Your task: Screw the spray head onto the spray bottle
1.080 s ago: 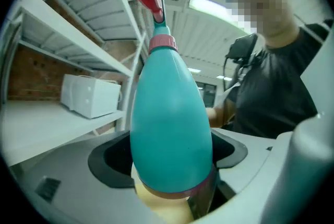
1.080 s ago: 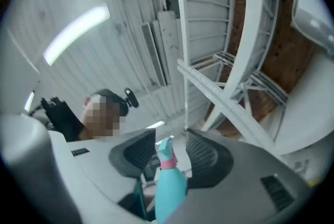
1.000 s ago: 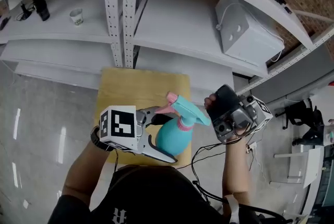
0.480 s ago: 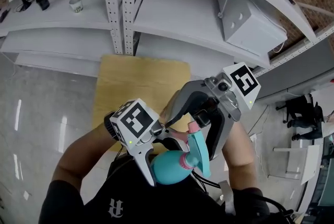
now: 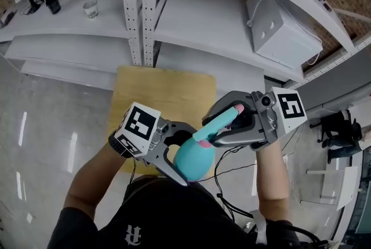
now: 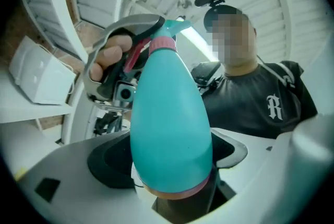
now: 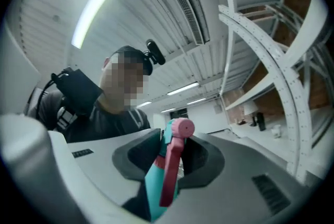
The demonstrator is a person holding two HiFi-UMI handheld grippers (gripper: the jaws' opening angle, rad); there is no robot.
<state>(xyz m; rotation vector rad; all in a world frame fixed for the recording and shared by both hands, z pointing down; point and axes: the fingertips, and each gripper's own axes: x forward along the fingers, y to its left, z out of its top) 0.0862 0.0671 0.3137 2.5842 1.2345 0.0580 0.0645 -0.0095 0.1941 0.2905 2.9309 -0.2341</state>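
Your L gripper [image 5: 184, 155] clenched on teal spray bottle [image 6: 169, 129], 6 o'clock in head view, by yellow board [image 5: 165, 97] near edge. R gripper [image 5: 211, 129] jaws just been closing, now grasping spray head [image 7: 172, 165] at bottle's 1 o'clock.

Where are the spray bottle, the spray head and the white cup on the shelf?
spray bottle [image 6: 169, 124], left gripper view, middle of its teal body.
spray head [image 7: 170, 171], right gripper view, on its pink trigger.
white cup [image 5: 90, 8], head view, on its side wall.
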